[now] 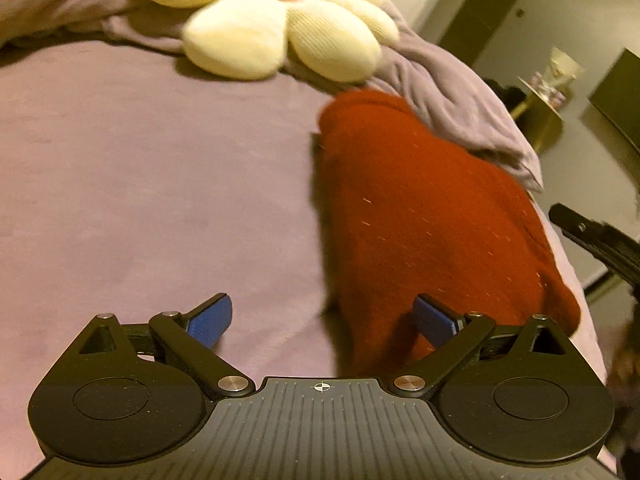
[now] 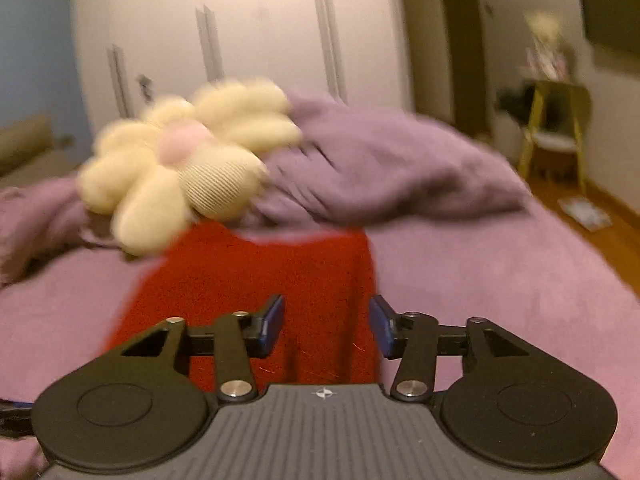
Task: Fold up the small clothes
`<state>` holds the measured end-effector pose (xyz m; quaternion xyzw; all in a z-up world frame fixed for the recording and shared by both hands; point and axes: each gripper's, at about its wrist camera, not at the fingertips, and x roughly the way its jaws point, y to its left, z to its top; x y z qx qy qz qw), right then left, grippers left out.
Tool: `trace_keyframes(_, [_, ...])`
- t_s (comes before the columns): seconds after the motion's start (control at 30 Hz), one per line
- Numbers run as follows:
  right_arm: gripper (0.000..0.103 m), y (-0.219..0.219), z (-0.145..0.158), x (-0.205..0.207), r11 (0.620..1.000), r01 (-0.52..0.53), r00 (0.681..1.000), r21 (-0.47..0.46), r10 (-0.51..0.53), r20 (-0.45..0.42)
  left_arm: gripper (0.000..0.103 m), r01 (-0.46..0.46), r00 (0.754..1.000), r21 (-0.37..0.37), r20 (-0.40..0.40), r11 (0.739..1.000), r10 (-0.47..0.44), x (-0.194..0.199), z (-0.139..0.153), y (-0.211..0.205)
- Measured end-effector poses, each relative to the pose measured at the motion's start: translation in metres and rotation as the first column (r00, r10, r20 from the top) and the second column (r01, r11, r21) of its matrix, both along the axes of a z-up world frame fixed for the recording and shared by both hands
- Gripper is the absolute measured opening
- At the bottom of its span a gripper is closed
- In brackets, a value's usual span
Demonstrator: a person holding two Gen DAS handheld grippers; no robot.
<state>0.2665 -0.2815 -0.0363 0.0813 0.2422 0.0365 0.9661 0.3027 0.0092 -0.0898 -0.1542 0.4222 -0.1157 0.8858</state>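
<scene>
A red knitted garment [image 1: 424, 220] lies folded in a long strip on the purple bed sheet [image 1: 140, 184]. My left gripper [image 1: 322, 320] is open and empty, hovering just above the garment's near left edge; its right blue pad [image 1: 434, 320] is over the red cloth. In the right wrist view the same red garment [image 2: 272, 276] lies straight ahead. My right gripper [image 2: 326, 324] is open and empty above the garment's near right edge. Part of the right gripper [image 1: 600, 240] shows at the far right of the left wrist view.
A cream flower-shaped cushion [image 1: 276, 20] rests at the head of the bed on a bunched purple blanket [image 2: 380, 168], touching the garment's far end. White wardrobe doors [image 2: 260, 40] stand behind. A yellow side table [image 2: 556, 128] stands right of the bed on wooden floor.
</scene>
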Motion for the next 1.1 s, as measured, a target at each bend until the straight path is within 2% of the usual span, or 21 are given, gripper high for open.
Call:
trace_keyframes(0.07, [0.024,0.028,-0.004,-0.002,0.991,-0.136,0.990,0.010,0.136,-0.021,0.100,-0.027,1.000,-0.019,-0.012,0.999,0.027,-0.003,0.002,0.008])
trace_keyframes(0.13, [0.021,0.062,-0.016,-0.005,0.971,-0.233,0.972,-0.059,0.232,-0.030,0.100,-0.041,0.999,-0.037,-0.022,0.998,0.040,-0.007,0.004,0.016])
trace_keyframes(0.23, [0.021,0.083,-0.041,-0.002,0.968,-0.213,0.975,-0.134,0.201,-0.093,0.100,-0.047,0.999,-0.009,-0.022,0.999,0.047,-0.012,0.008,0.026])
trace_keyframes(0.3, [0.018,0.076,-0.067,0.004,0.977,-0.185,0.974,-0.110,0.168,-0.150,0.100,-0.058,0.998,0.008,-0.023,0.998,0.058,-0.010,0.008,0.031])
trace_keyframes(0.37, [0.018,0.076,-0.077,0.000,0.971,-0.193,0.976,-0.139,0.176,-0.127,0.100,-0.077,0.996,-0.013,-0.041,0.997,0.076,-0.006,0.006,0.036])
trace_keyframes(0.43, [0.018,0.078,-0.070,-0.001,0.964,-0.214,0.973,-0.158,0.195,-0.127,0.100,-0.083,0.995,-0.069,-0.063,0.994,0.078,-0.002,0.005,0.038])
trace_keyframes(0.5, [0.020,0.065,-0.056,-0.005,0.970,-0.221,0.971,-0.106,0.208,-0.120,0.100,-0.074,0.995,-0.111,-0.075,0.991,0.066,-0.001,0.005,0.036])
trace_keyframes(0.53, [0.027,0.056,-0.046,-0.008,0.976,-0.207,0.974,-0.070,0.198,-0.110,0.100,-0.055,0.996,-0.117,-0.070,0.992,0.047,0.000,0.006,0.032])
trace_keyframes(0.57, [0.037,0.048,-0.039,-0.012,0.983,-0.178,0.981,-0.048,0.173,-0.092,0.100,-0.046,0.997,-0.109,-0.065,0.993,0.039,0.000,0.006,0.029])
trace_keyframes(0.63, [0.049,0.028,-0.027,-0.019,0.993,-0.114,0.993,-0.019,0.113,-0.042,0.100,-0.027,0.998,-0.081,-0.051,0.996,0.023,0.005,0.008,0.018])
trace_keyframes(0.67, [0.050,0.020,-0.024,-0.019,0.997,-0.074,0.997,-0.029,0.073,-0.034,0.100,-0.021,0.999,-0.077,-0.046,0.997,0.017,0.008,0.009,0.013])
trace_keyframes(0.73, [0.048,0.010,-0.032,-0.010,0.997,-0.036,0.996,-0.071,0.031,-0.078,0.100,-0.015,0.999,-0.079,-0.040,0.997,0.012,0.016,0.010,0.001])
trace_keyframes(0.8, [0.046,0.006,-0.047,-0.002,0.994,-0.050,0.991,-0.096,0.037,-0.129,0.100,0.004,0.999,-0.075,-0.043,0.997,-0.007,0.024,0.010,-0.014])
trace_keyframes(0.87, [0.048,0.008,-0.057,-0.001,0.987,-0.069,0.990,-0.146,0.050,-0.132,0.100,0.023,0.999,-0.058,-0.038,0.998,-0.025,0.028,0.009,-0.026])
trace_keyframes(1.0, [0.049,0.000,-0.065,0.003,0.992,-0.072,0.989,-0.106,0.057,-0.140,0.101,0.062,0.998,0.001,-0.032,0.998,-0.062,0.033,0.004,-0.047])
trace_keyframes(1.1, [0.051,0.001,-0.067,0.006,0.988,-0.089,0.988,-0.123,0.072,-0.137,0.102,0.072,0.997,0.025,-0.031,0.997,-0.071,0.034,0.002,-0.054])
